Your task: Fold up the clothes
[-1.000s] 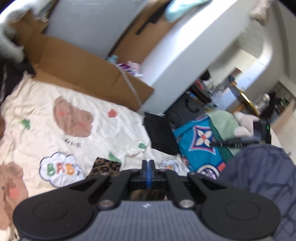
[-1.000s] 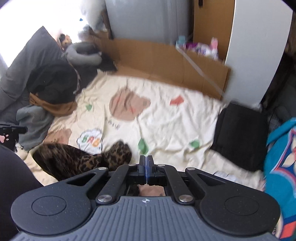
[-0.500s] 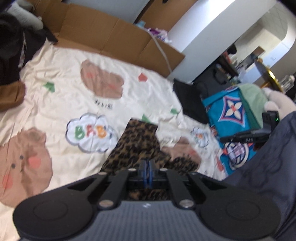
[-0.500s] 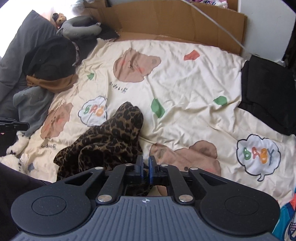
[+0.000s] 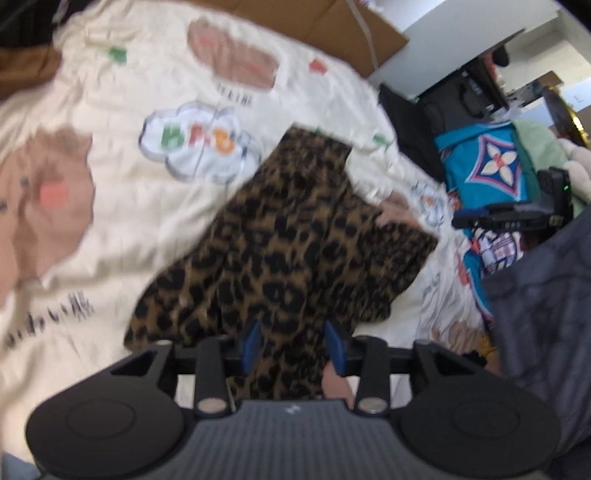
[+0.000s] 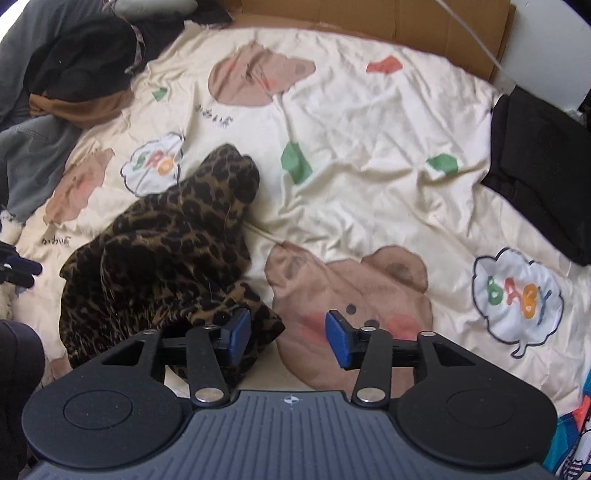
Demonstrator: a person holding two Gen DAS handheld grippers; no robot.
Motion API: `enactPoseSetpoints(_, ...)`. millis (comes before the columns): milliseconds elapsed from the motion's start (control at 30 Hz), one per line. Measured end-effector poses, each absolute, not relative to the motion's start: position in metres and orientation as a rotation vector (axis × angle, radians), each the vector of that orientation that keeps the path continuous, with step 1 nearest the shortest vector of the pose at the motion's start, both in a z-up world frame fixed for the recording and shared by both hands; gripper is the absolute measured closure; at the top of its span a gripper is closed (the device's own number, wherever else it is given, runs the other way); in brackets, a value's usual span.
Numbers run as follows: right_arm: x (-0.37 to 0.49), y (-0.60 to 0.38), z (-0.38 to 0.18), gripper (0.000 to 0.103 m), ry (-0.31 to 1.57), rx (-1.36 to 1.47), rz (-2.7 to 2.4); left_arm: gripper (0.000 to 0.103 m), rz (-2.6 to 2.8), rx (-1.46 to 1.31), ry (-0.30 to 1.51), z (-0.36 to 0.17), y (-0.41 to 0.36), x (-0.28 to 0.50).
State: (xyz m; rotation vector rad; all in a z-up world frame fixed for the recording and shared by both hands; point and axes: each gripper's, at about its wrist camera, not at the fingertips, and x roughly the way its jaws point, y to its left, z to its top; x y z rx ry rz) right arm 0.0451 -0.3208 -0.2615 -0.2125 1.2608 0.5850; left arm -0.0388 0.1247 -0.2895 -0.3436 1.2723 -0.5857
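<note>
A leopard-print garment (image 5: 295, 229) lies crumpled on a cream blanket (image 5: 110, 240) printed with bears and "BABY" clouds. My left gripper (image 5: 292, 341) is open just above the garment's near end, and the fabric shows between its blue fingers (image 5: 251, 338). In the right wrist view the same garment (image 6: 166, 236) is bunched at the lower left of the blanket (image 6: 369, 166). My right gripper (image 6: 288, 341) is open too, its left finger (image 6: 238, 332) resting over the garment's near right corner and its right finger over the bear print.
A folded black garment (image 6: 535, 162) lies at the blanket's right edge. A heap of black, brown and grey clothes (image 6: 74, 74) sits at the far left. Cardboard (image 6: 369, 14) borders the far side. A blue patterned cloth (image 5: 487, 162) lies to the right.
Both grippers were shut on the leopard garment and have opened, letting it drop onto the blanket. Both views have lowered towards the blanket.
</note>
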Motion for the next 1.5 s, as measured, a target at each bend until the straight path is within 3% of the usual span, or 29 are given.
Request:
enactPoseSetpoints(267,0.038,-0.308,-0.281,0.043,1.28,-0.302,0.653,0.056,-0.498,-0.41,1.347,-0.321,0.126,-0.048)
enactPoseSetpoints(733,0.033,-0.272,-0.327,0.043,1.275,-0.486,0.773,0.053,-0.41,-0.559,1.461,-0.356,0.134,-0.051)
enactPoseSetpoints(1333,0.043,-0.263,-0.317,0.044,1.125,-0.523,0.772,0.05,-0.346,-0.789,1.632,-0.402,0.139,-0.062)
enactPoseSetpoints(1400,0.044,-0.259,-0.319,0.048,1.131,-0.506,0.792,0.05,-0.349,-0.809,1.623,-0.4,0.142,-0.061)
enactPoseSetpoints(1433,0.045,-0.258,-0.32,0.058,1.14,-0.486,0.8,0.057,-0.353,-0.817,1.61,-0.397,0.143,-0.06)
enactPoseSetpoints(1467,0.046,-0.257,-0.321,0.077,1.152,-0.465,0.805,0.07,-0.357,-0.825,1.598,-0.394,0.145,-0.059)
enactPoseSetpoints(1500,0.047,-0.255,-0.322,0.089,1.164,-0.443,0.809,0.075,-0.361,-0.833,1.586,-0.391,0.147,-0.057)
